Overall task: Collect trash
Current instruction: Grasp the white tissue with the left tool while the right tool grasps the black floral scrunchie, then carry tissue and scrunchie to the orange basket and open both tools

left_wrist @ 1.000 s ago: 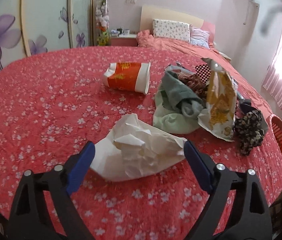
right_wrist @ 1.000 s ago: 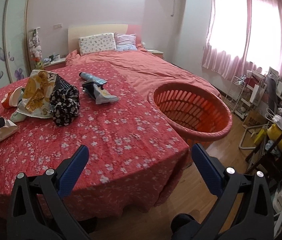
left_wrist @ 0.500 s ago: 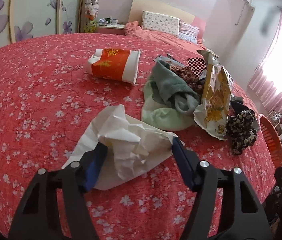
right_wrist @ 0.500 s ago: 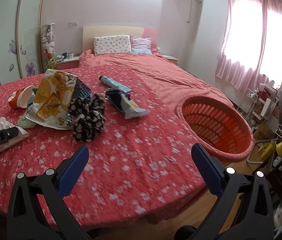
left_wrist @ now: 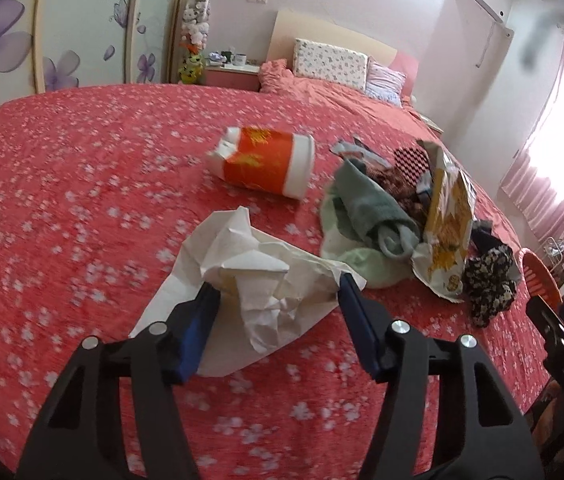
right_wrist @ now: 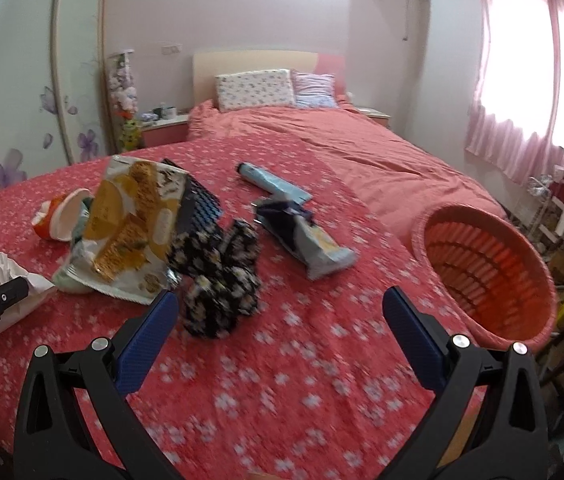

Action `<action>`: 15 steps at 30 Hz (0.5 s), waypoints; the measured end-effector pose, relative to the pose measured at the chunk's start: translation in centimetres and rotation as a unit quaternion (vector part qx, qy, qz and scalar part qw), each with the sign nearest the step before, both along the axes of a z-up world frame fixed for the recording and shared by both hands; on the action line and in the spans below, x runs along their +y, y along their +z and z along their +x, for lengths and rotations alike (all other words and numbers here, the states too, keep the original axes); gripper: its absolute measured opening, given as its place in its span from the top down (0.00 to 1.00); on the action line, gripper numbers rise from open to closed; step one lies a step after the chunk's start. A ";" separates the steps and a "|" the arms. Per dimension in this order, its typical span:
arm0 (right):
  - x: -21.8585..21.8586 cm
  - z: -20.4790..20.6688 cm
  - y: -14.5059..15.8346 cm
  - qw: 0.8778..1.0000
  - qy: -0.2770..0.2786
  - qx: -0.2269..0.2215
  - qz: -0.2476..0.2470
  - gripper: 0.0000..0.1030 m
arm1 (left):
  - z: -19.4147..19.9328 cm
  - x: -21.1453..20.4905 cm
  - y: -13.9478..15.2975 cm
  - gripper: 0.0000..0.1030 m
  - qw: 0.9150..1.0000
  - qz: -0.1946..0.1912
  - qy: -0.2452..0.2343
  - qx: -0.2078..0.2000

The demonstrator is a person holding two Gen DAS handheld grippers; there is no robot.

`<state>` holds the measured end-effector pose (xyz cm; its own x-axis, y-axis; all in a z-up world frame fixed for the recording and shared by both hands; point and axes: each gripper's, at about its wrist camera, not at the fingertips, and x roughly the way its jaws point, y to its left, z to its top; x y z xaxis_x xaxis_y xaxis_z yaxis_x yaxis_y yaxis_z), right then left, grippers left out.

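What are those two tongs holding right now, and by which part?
The left tongs straddle the crumpled white paper across its near end, closing in; whether they grip it yet cannot be told. The right tongs are open and hold nothing.

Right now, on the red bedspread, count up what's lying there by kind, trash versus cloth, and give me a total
Crumpled white paper: 1
Orange paper cup: 1
Snack wrappers, yellow bag, dark-blue wrapper: 2
Light-blue tube: 1
Cloth items, green towel, black floral cloth: 2
Total: 7; the pile partly hides a dark checkered item, not counted.
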<state>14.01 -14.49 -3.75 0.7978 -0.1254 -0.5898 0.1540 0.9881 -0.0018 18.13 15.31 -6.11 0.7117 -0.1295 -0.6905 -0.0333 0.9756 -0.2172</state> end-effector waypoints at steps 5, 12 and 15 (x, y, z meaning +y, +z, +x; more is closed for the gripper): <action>0.2 2.2 -0.3 0.999 0.022 0.020 0.033 0.17 | -0.1 1.2 0.9 0.42 1.000 -0.002 0.007 -0.007; 1.0 4.1 -1.5 0.995 0.039 0.067 0.057 0.36 | -0.1 1.5 1.5 0.42 1.000 -0.005 0.005 -0.012; 1.2 4.4 -2.4 0.992 0.048 0.096 0.072 0.57 | -0.2 1.2 1.7 0.42 1.000 -0.003 0.003 -0.013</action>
<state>18.45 -13.25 -6.10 0.6736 0.0417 -0.7379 0.0698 0.9904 0.1196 17.89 16.49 -4.43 0.7306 -0.1299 -0.6703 -0.0328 0.9739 -0.2245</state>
